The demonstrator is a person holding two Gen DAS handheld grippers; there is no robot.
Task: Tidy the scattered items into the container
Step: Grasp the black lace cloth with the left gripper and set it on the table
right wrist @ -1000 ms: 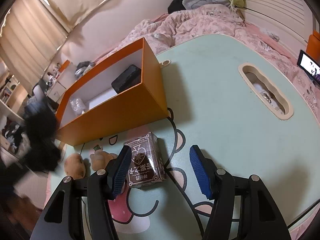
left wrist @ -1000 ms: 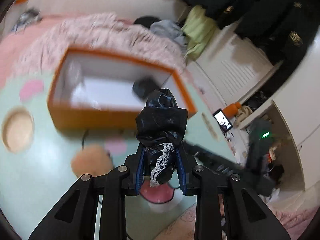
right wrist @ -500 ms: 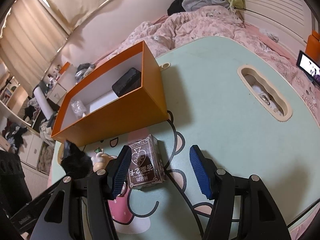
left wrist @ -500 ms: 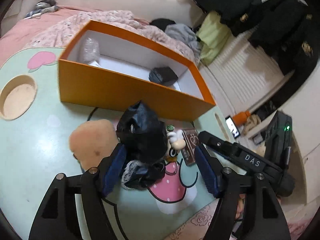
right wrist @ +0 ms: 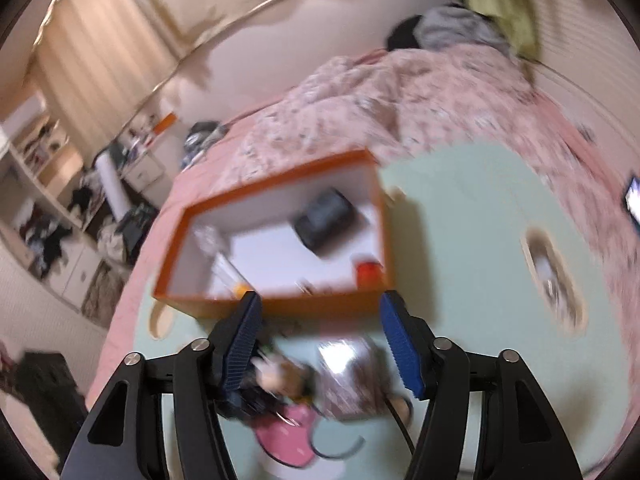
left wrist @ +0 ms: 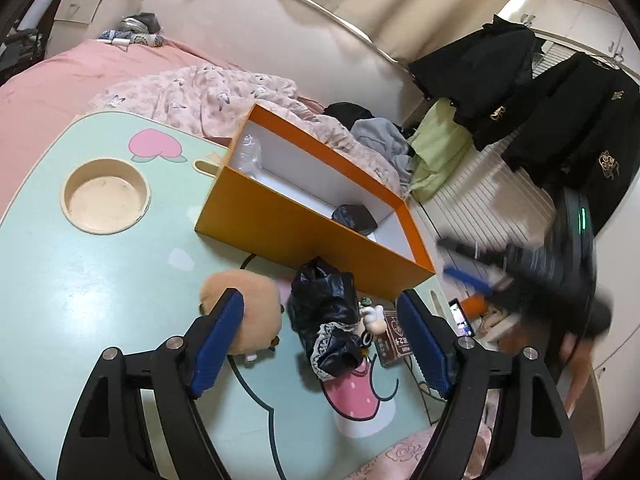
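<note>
L gripper (left wrist: 320, 344) hangs over the pale green table (left wrist: 92, 280), jaws spread wide and just been opening, nothing clamped. The black bundle w/ lace trim (left wrist: 326, 324) lies on the table in the gap between the blue pads (left wrist: 218, 338), nearer the fingertips, touching neither pad. It's loose, let go. Just outside the L pad sits a tan plush toy (left wrist: 246, 312), partly behind that pad. Toward the R pad: a small white figure (left wrist: 372, 316) and a dark card box (left wrist: 394, 340), both flat on the table, close to the bundle. Beyond the fingertips stands the orange box (left wrist: 304, 236), open top, white inside, a dark pouch (left wrist: 354, 218) lying in its far-right end and some clear plastic (left wrist: 248, 154) in the far-left corner.

R gripper (right wrist: 320, 344): heavy blur in its view. Jaws apart, just been widening, nothing between the pads. The card box (right wrist: 352, 380) lies on the table below, in the gap but not gripped. Orange box (right wrist: 280, 304) straight ahead past the fingertips; dark pouch (right wrist: 326, 220) inside, plus small orange-red bits I can't ID. In the L view the R gripper (left wrist: 476, 280) is a blurred streak off to the right, beside the box's end.
</note>
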